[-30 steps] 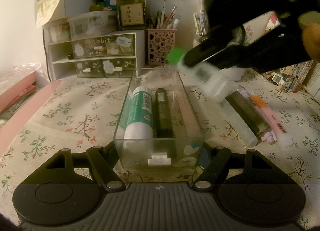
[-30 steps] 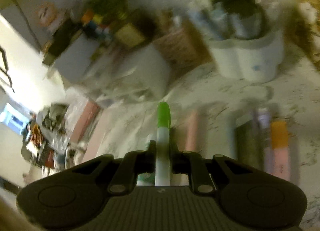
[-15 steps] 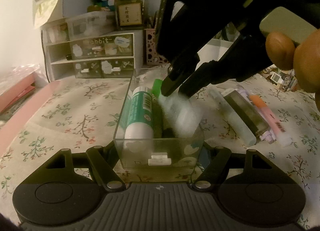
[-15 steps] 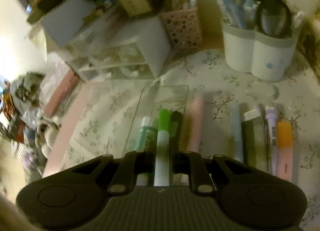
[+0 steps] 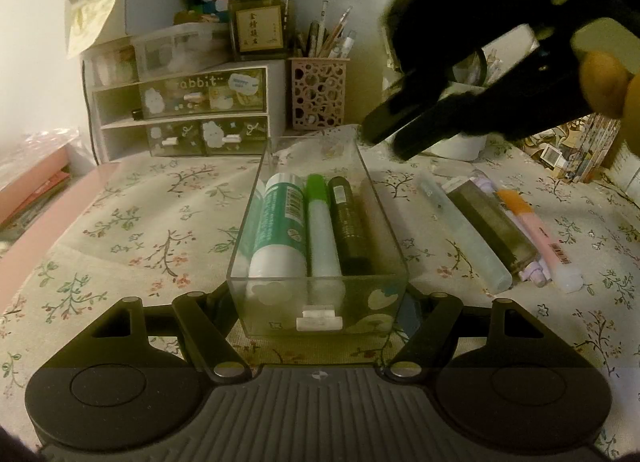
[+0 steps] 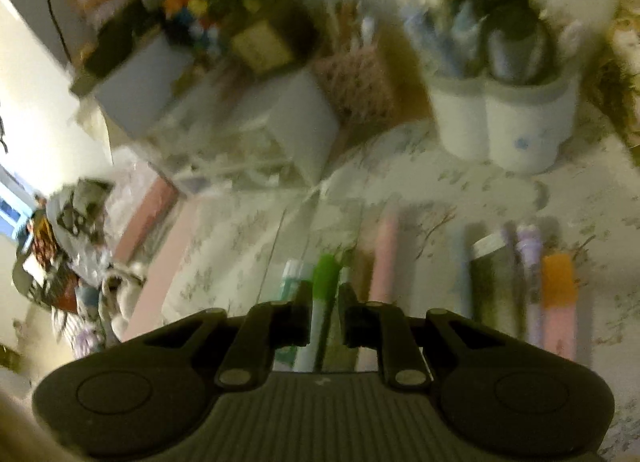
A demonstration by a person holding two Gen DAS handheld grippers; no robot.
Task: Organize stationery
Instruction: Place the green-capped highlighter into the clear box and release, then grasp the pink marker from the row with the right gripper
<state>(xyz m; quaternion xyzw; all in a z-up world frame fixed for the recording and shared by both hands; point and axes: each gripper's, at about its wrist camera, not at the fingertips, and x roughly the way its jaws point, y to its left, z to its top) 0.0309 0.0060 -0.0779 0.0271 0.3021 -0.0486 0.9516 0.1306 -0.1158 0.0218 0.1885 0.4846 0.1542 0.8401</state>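
1. The left gripper [image 5: 318, 316] sits near the bottom of its view, its two fingers clamped on the near end of a clear plastic drawer [image 5: 256, 222] that rests on the floral tablecloth [image 5: 132, 222].
2. The right gripper [image 6: 325, 322] hangs above and to the right of the drawer, jaws apart and holding nothing (its own view is blurred).
3. Inside the drawer, three items lie side by side lengthwise: a teal-labelled glue stick [image 5: 280, 226] on the left, a green-capped marker [image 5: 322, 230] in the middle, and a dark pen [image 5: 348, 222] on the right.
4. To the right of the drawer, on the cloth, lie a pale blue pen [image 5: 464, 234], a dark olive marker [image 5: 494, 224] and an orange-capped pink highlighter [image 5: 536, 238].
5. Far behind stand a pink lattice pen cup [image 5: 318, 92] and a white mini drawer unit [image 5: 188, 110].
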